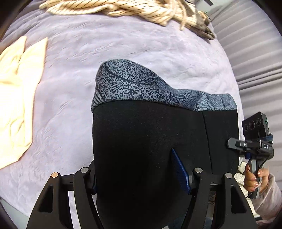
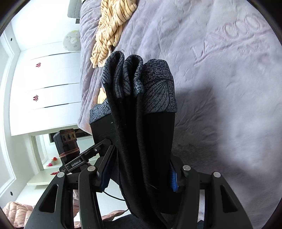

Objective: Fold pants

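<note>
The pants (image 1: 149, 141) are black with a grey leaf-print band along the far edge. They hang folded, held up above the lilac bedspread. My left gripper (image 1: 139, 178) is shut on the pants; the black cloth fills the gap between its fingers. My right gripper (image 2: 141, 176) is shut on the same pants (image 2: 146, 133), whose several folded layers bunch between its blue pads. The right gripper also shows in the left wrist view (image 1: 253, 148), gripping the pants' right edge. The left gripper shows in the right wrist view (image 2: 95, 155), at the pants' left edge.
The lilac bedspread (image 1: 123, 44) lies below. A cream striped garment (image 1: 123, 8) is heaped at the far edge and also shows in the right wrist view (image 2: 112, 28). A pale yellow cloth (image 1: 17, 98) lies at the left. White wardrobe doors (image 2: 44, 88) stand beyond the bed.
</note>
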`<action>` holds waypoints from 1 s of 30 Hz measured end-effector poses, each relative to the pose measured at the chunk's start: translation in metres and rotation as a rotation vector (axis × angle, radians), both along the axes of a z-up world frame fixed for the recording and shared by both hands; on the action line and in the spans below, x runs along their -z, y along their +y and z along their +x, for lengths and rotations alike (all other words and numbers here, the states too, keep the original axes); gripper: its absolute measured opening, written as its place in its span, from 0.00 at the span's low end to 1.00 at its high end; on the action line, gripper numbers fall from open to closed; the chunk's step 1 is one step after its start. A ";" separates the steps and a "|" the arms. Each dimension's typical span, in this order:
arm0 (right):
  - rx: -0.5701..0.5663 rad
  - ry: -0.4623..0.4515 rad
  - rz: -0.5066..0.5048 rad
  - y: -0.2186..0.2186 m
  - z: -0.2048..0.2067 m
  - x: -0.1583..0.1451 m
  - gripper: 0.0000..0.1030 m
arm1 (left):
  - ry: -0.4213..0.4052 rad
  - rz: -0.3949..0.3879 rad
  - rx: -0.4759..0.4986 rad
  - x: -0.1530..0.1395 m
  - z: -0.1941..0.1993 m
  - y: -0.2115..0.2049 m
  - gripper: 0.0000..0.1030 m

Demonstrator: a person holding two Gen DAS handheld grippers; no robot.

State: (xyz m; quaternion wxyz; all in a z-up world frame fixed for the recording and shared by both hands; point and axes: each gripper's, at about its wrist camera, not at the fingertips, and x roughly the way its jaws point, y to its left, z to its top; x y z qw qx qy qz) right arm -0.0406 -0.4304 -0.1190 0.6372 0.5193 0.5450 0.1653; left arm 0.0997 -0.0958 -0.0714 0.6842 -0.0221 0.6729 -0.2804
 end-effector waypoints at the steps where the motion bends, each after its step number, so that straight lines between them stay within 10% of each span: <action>1: 0.000 0.008 -0.002 0.005 0.001 0.004 0.54 | -0.004 0.011 -0.002 0.006 0.000 0.006 0.66; 7: -0.050 0.129 -0.139 0.031 0.010 0.037 0.55 | -0.023 0.153 -0.034 0.041 0.002 0.037 0.76; 14: -0.124 0.174 -0.372 0.027 0.010 0.006 0.59 | -0.150 0.218 -0.106 0.009 0.005 0.058 0.76; 19: -0.081 0.101 -0.484 0.011 0.004 -0.039 0.29 | -0.218 0.282 -0.122 0.004 0.003 0.049 0.76; 30: -0.274 0.122 -0.718 0.070 0.023 -0.013 0.27 | -0.229 0.403 -0.120 0.040 -0.011 0.015 0.90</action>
